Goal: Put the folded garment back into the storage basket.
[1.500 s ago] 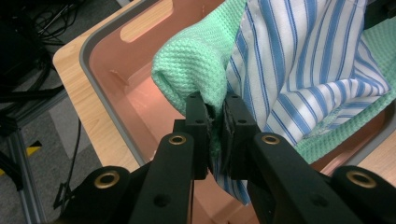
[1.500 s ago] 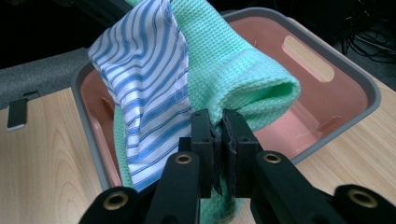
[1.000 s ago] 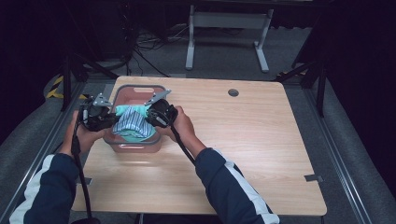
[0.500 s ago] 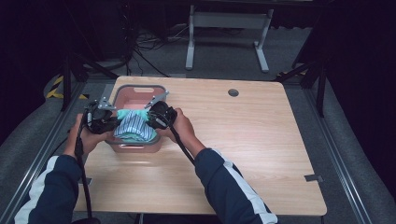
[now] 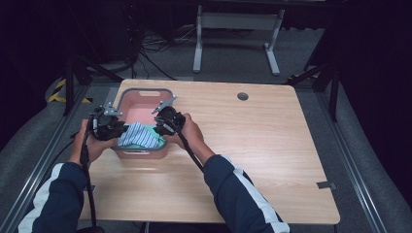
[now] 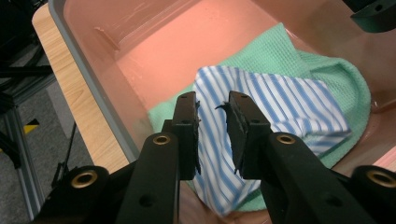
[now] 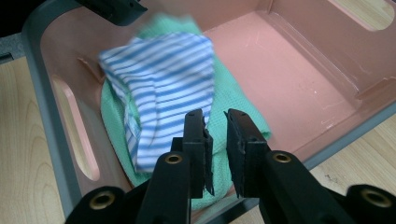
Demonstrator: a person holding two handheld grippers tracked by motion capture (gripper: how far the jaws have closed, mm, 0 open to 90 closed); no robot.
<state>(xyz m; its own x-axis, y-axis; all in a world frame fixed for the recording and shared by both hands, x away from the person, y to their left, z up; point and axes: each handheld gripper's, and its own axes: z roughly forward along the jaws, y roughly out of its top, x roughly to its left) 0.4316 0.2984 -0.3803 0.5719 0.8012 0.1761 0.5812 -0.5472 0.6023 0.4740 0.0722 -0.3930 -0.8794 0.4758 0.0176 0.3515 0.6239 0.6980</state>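
In the high view, the pink basket point(image 5: 145, 104) sits at the tabletop's left, the striped cloth point(image 5: 138, 136) piled at its near end; my left gripper point(image 5: 121, 130) and right gripper point(image 5: 158, 127) flank it from either side, wrists angled inward. In the left gripper view, the jaws have just parted slightly, pinching nothing, the striped cloth lying on the green cloth point(image 6: 299, 60). In the right gripper view, the jaws likewise have just eased apart, empty.

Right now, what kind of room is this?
Probably a lab or recording studio, not a home: a bare light wooden table on grey carpet, black cables trailing on the floor behind it, dark surroundings, and a pink plastic bin of folded cloths.
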